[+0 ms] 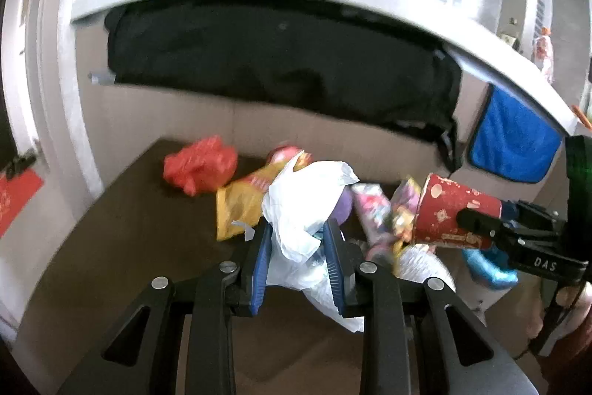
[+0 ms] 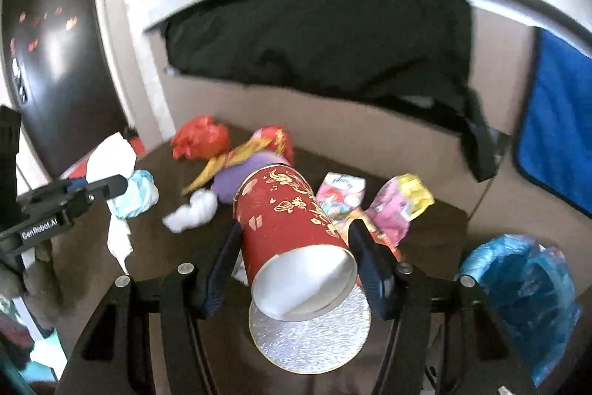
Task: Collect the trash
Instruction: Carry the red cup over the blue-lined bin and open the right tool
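My left gripper [image 1: 298,228] is shut on a crumpled white plastic bag [image 1: 307,198], which hangs between its blue pads above the dark brown table [image 1: 148,228]. From the right wrist view, that same left gripper [image 2: 111,187] shows at the left edge with the white bag [image 2: 111,158]. My right gripper [image 2: 296,228] is shut on a red paper cup [image 2: 288,217] with gold print. The cup lies sideways between the fingers, its open mouth toward the camera. In the left wrist view the red cup [image 1: 444,210] appears at the right.
Loose trash lies on the table: a red plastic bag [image 1: 199,165], a yellow wrapper [image 1: 236,202], pink wrappers [image 2: 392,210], a white tissue [image 2: 190,213], a silver round disc [image 2: 310,339]. A blue plastic bag [image 2: 525,284] sits at right. A black cloth [image 1: 277,69] and a blue towel [image 1: 510,143] hang behind.
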`<state>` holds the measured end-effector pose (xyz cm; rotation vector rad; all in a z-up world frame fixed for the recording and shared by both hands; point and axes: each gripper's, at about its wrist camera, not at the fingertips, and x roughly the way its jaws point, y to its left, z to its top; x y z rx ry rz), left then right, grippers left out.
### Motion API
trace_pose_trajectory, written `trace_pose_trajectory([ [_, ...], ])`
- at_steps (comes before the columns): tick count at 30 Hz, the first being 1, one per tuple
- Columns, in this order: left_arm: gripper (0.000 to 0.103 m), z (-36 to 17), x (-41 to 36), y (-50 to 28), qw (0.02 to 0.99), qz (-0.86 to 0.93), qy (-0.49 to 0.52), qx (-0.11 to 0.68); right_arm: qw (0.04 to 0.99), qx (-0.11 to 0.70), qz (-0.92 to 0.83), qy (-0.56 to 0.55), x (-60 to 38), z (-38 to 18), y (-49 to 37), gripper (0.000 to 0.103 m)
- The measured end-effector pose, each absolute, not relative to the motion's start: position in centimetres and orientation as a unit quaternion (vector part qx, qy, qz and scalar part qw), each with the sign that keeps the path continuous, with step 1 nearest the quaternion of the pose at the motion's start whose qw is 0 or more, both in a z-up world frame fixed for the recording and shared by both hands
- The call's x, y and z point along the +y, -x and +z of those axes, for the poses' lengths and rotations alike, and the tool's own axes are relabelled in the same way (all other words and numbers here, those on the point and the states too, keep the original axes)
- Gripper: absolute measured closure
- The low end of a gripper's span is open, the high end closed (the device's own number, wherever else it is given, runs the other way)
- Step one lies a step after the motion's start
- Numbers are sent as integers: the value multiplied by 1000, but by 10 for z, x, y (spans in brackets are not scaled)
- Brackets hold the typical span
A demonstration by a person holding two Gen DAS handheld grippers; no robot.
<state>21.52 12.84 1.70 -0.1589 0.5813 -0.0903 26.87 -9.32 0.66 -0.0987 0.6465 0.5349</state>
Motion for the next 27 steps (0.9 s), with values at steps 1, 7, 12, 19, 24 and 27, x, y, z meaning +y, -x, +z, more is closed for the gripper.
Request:
trace_pose_trajectory([
  [1, 74, 23, 123, -216, 956, -46, 74, 279, 915, 306, 260, 40, -100, 12, -266, 47],
  [7, 74, 54, 68, -231, 968, -75, 43, 236, 939, 261, 223, 19, -142, 40, -260, 47],
  [12, 74, 54, 5, -252, 960, -136, 39, 240, 956, 241, 166, -7, -208, 59, -259, 47],
  [19, 74, 35, -99, -283, 939, -220, 16, 262, 968, 238, 73, -32, -302, 55, -259, 47],
  [24, 74, 20, -145, -298, 925, -257, 14, 278, 962, 262, 51, -56, -341, 27, -267, 47],
  [27, 74, 10, -164, -309, 918, -268, 11, 291, 958, 276, 46, -63, -353, 9, -272, 47],
])
